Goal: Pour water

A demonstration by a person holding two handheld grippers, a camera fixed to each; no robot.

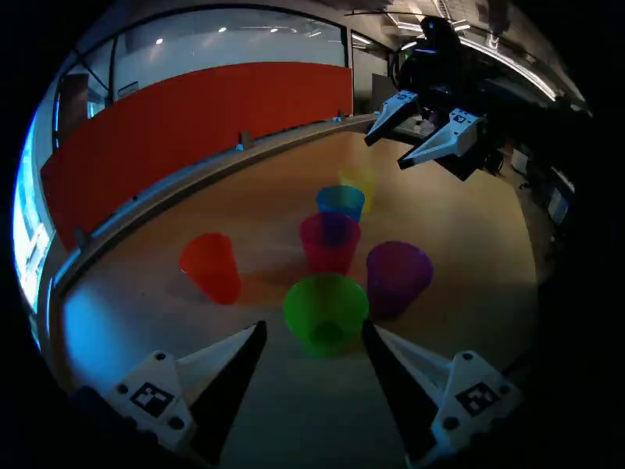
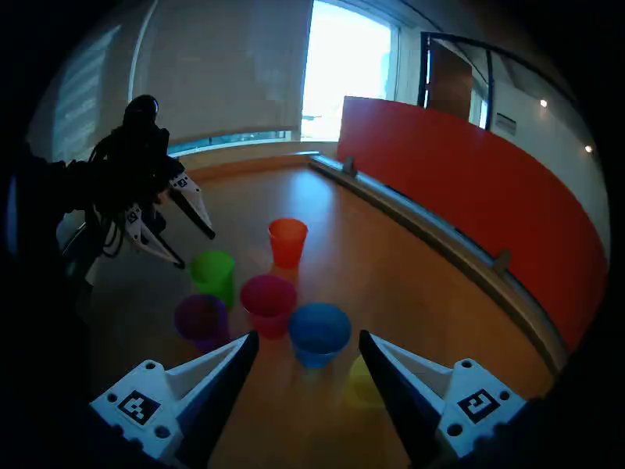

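You are working in what looks like an office. The long wooden counter [image 1: 469,234] before you is backed by a red divider panel [image 1: 195,133], held upright along its far edge by small brackets, the way shared desks are screened. Behind it stands a glass partition wall [image 1: 226,47] in dark frames, with strip lights [image 1: 508,66] and small recessed spots [image 2: 543,102] overhead. At one end, a bright window [image 2: 344,70] sits beside pale roller blinds [image 2: 226,70].
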